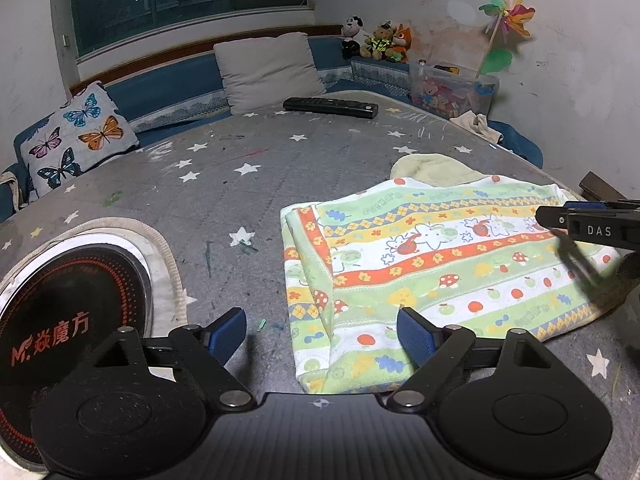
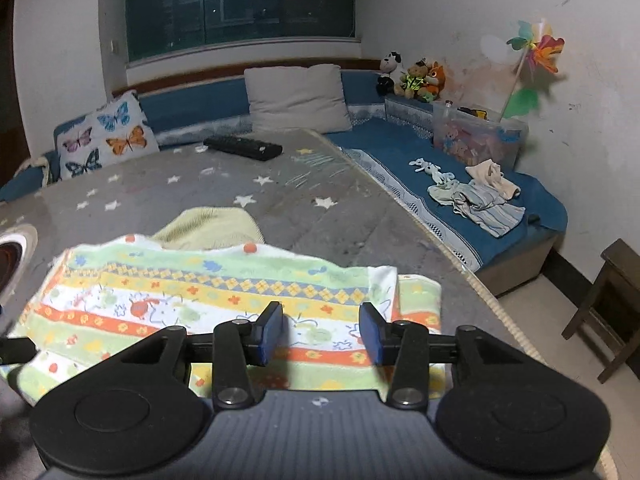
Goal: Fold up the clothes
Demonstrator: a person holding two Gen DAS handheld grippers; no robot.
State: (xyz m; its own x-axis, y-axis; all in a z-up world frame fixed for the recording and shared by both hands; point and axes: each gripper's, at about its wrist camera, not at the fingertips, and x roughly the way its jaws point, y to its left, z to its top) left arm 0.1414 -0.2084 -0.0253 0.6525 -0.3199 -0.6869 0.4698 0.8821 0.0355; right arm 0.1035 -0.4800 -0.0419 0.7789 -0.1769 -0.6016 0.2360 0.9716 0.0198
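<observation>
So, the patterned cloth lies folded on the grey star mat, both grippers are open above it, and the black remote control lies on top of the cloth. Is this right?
Not quite. The black remote control is not on the patterned cloth; it lies far behind it on the grey star mat, near the grey pillow, as the left wrist view shows. The rest holds: left gripper and right gripper are both open above the cloth.

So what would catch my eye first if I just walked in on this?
Probably the brightly patterned garment, folded on the grey star-print mat, with the left gripper and right gripper open over it. Then the butterfly cushion at the far left and the colourful pinwheel by the right wall.
</observation>
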